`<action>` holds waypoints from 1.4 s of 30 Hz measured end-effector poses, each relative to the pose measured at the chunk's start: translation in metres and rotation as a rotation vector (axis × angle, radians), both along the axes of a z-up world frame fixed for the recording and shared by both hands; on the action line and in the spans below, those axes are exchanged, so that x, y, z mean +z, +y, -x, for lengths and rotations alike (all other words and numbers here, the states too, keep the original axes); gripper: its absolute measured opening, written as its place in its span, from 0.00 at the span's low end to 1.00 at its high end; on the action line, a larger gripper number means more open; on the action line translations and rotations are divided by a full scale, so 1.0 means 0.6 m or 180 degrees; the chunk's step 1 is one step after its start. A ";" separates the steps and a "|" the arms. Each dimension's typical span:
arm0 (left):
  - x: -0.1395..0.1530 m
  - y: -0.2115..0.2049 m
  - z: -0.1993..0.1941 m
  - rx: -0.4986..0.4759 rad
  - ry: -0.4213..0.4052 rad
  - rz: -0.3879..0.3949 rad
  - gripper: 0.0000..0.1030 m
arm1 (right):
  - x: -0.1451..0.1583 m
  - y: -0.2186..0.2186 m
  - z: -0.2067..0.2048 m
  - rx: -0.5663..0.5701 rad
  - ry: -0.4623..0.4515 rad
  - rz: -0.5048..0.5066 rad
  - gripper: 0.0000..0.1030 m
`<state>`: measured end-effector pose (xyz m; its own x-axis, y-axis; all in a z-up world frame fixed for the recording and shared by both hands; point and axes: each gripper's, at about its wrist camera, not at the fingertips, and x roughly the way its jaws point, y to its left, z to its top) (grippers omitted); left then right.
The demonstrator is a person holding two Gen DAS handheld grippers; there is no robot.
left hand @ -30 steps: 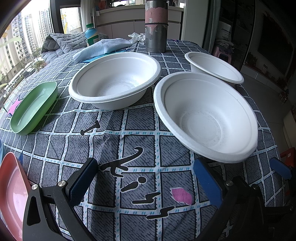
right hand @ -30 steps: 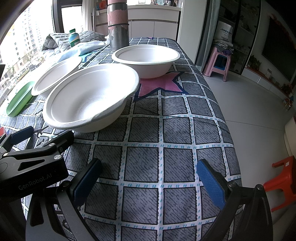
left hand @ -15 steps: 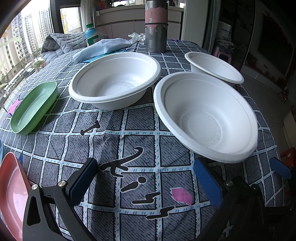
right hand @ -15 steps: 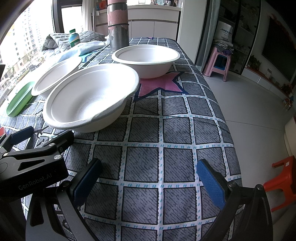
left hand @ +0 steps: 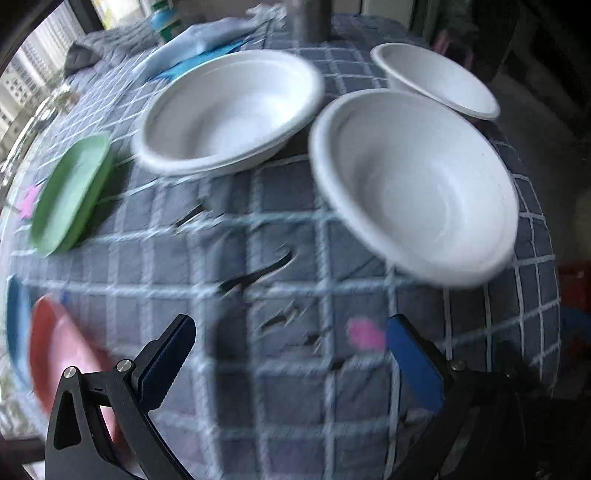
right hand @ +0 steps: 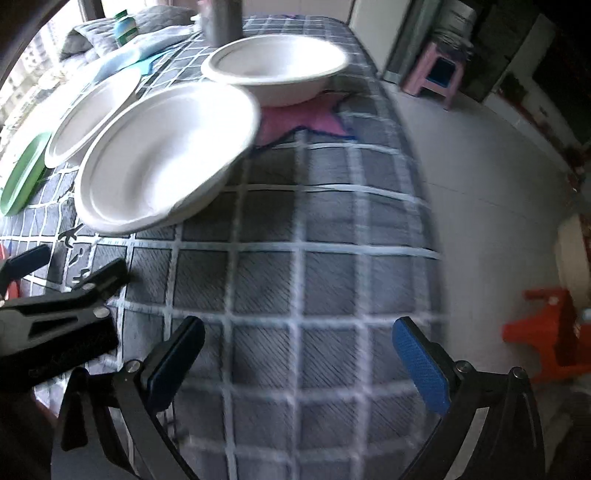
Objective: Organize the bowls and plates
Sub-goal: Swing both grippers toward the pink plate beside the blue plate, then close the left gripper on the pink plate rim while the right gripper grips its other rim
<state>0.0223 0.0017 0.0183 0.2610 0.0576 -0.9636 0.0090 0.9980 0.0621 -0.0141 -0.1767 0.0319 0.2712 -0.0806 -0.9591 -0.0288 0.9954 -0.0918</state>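
The three bowls are white: the nearest bowl [left hand: 413, 184], the middle bowl [left hand: 229, 110] and the far bowl [left hand: 436, 79]. The tablecloth [left hand: 258, 229] is grey with pale blue squares (plus a pink star [right hand: 306, 118]). One plate [left hand: 70, 192] is green, another plate [left hand: 62, 354] red. The gripper pads [right hand: 421, 365] are blue.

A checked cloth [right hand: 303, 280] on the table, a grey can [right hand: 222, 20] far back, a pink stool [right hand: 436, 75] and an orange stool [right hand: 546, 332] on the right floor
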 end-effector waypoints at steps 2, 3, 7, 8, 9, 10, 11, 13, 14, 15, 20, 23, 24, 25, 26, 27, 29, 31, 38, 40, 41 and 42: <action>0.035 0.013 0.011 0.0002 0.0060 0.0010 1.00 | 0.048 -0.011 0.017 -0.0095 -0.0102 -0.0024 0.99; 0.058 0.021 0.021 -0.0015 0.0029 -0.0005 1.00 | 0.067 -0.013 0.023 -0.0134 -0.0121 -0.0076 0.99; 0.142 0.073 0.060 -0.0051 -0.0082 -0.0092 1.00 | 0.134 0.013 0.041 -0.0176 -0.0059 -0.0314 0.99; 0.159 0.097 0.068 -0.0038 -0.0083 -0.0081 1.00 | 0.148 0.032 0.042 -0.0119 -0.0043 -0.0385 0.99; 0.165 0.118 0.076 -0.0015 -0.0043 -0.0111 1.00 | 0.158 0.051 0.043 -0.0047 -0.0034 -0.0434 0.99; 0.167 0.141 0.080 0.0036 0.0015 -0.0156 1.00 | 0.168 0.077 0.041 0.0052 -0.0019 -0.0493 0.99; 0.166 0.165 0.085 0.0127 0.0062 -0.0192 1.00 | 0.174 0.103 0.041 0.0164 -0.0003 -0.0548 0.99; 0.151 0.231 0.115 0.0464 0.0213 -0.0172 1.00 | 0.175 0.164 0.039 0.0462 0.0069 -0.0590 0.99; 0.141 0.263 0.125 0.0646 0.0301 -0.0121 1.00 | 0.173 0.193 0.037 0.0625 0.0111 -0.0564 0.99; 0.129 0.299 0.137 0.0880 0.0385 -0.0017 1.00 | 0.170 0.222 0.037 0.0803 0.0155 -0.0546 0.99; 0.081 0.388 0.174 0.1552 0.0500 0.0125 1.00 | 0.146 0.337 0.030 0.1472 0.0102 -0.0401 0.99; 0.065 0.401 0.166 0.1640 0.0454 0.0083 0.99 | 0.116 0.396 0.001 0.1756 0.0125 -0.0438 0.98; 0.056 0.403 0.163 0.1684 0.0450 0.0150 0.98 | 0.105 0.414 -0.008 0.1859 0.0164 -0.0467 0.92; 0.052 0.403 0.163 0.1728 0.0459 0.0185 0.96 | 0.087 0.432 -0.018 0.1984 0.0247 -0.0472 0.82; 0.042 0.406 0.163 0.1801 0.0492 0.0235 0.94 | 0.071 0.451 -0.026 0.2089 0.0330 -0.0441 0.78; 0.033 0.410 0.164 0.1862 0.0525 0.0283 0.93 | 0.052 0.471 -0.033 0.2207 0.0431 -0.0361 0.75; 0.013 0.423 0.164 0.1966 0.0561 0.0381 0.91 | 0.034 0.496 -0.035 0.2360 0.0520 -0.0297 0.75; 0.000 0.432 0.168 0.2061 0.0579 0.0416 0.91 | 0.021 0.513 -0.034 0.2508 0.0577 -0.0273 0.75; -0.045 0.473 0.194 0.2275 0.0686 0.0621 0.71 | -0.018 0.555 -0.043 0.2654 0.0725 -0.0297 0.70; -0.055 0.476 0.195 0.2284 0.0708 0.0664 0.66 | -0.034 0.569 -0.044 0.2701 0.0853 -0.0324 0.49; -0.056 0.476 0.196 0.2288 0.0684 0.0668 0.62 | -0.041 0.574 -0.043 0.2726 0.0911 -0.0328 0.45; -0.056 0.474 0.196 0.2280 0.0660 0.0683 0.61 | -0.050 0.581 -0.042 0.2761 0.0967 -0.0324 0.39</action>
